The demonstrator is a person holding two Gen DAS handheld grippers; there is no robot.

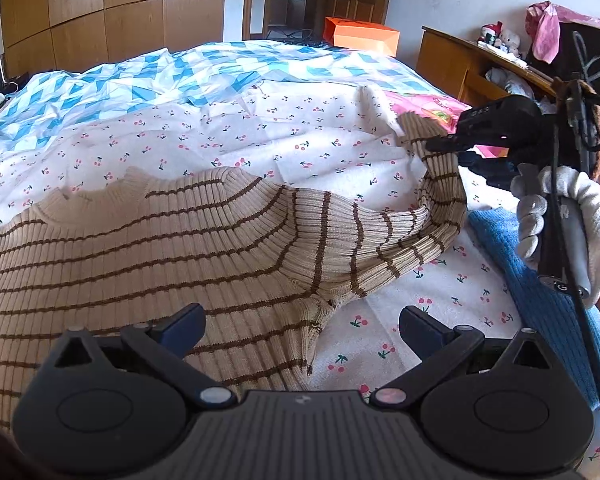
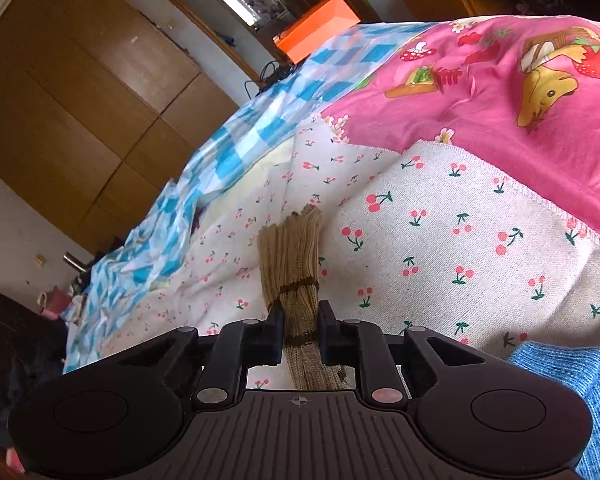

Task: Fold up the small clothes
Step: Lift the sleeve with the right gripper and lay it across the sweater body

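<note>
Sweater sleeve is being pinched between the right gripper jaws for folding; left gripper jaws are hovering spread above its body.

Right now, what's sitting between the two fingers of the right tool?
The cuff end of the striped sweater's sleeve, bunched and pinched between the right tool's fingers. The right wrist view shows it clearly; the left wrist view shows the sleeve lifted.

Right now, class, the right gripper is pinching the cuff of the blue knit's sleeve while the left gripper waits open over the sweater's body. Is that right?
One detail is wrong: the cuff pinched by the right gripper belongs to the beige striped sweater, not the blue knit, which lies untouched beside it. The right wrist view shows this. The left gripper does wait open over the sweater's body.
</note>
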